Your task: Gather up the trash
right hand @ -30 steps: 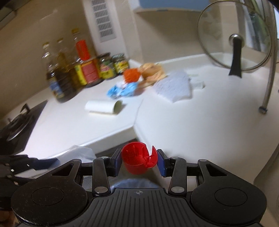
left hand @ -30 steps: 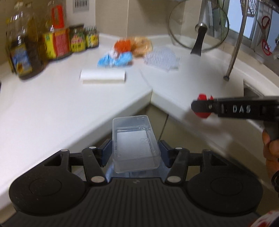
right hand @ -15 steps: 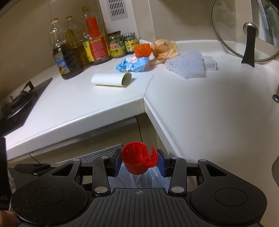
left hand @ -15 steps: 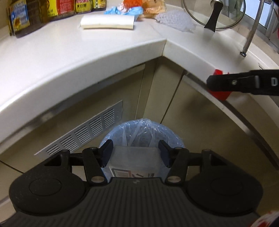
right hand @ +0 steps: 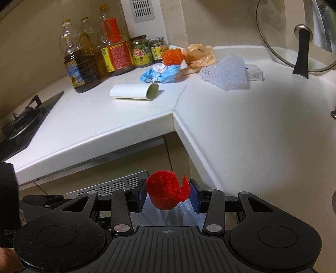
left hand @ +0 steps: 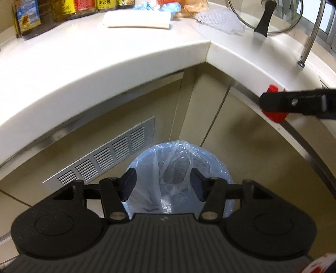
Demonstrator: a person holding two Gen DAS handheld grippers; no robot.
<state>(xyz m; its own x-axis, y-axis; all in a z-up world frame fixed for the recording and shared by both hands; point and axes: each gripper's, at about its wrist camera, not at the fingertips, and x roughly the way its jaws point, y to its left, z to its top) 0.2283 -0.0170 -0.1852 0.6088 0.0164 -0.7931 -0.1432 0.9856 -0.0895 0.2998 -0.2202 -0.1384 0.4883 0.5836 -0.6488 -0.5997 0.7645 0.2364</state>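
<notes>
My left gripper (left hand: pixel 162 184) hangs low in the frame with its fingers apart and nothing between them, directly over the blue-lined trash bin (left hand: pixel 178 159). My right gripper (right hand: pixel 168 194) pinches a broken red plastic cap (right hand: pixel 167 193) at lower centre, the bin's liner showing just beneath. A cardboard tube (right hand: pixel 135 90) and a crumpled blue mask (right hand: pixel 160 73) lie on the white countertop (right hand: pixel 241 117) in the upper middle.

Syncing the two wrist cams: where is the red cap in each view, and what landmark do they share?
Left wrist: red cap at the right edge, mostly hidden behind the right gripper's finger, in front of the counter edge.
Right wrist: red cap low centre, pinched in the right gripper above the blue bin bag.
Shared landmark: the cardboard tube lying on the counter.
</notes>
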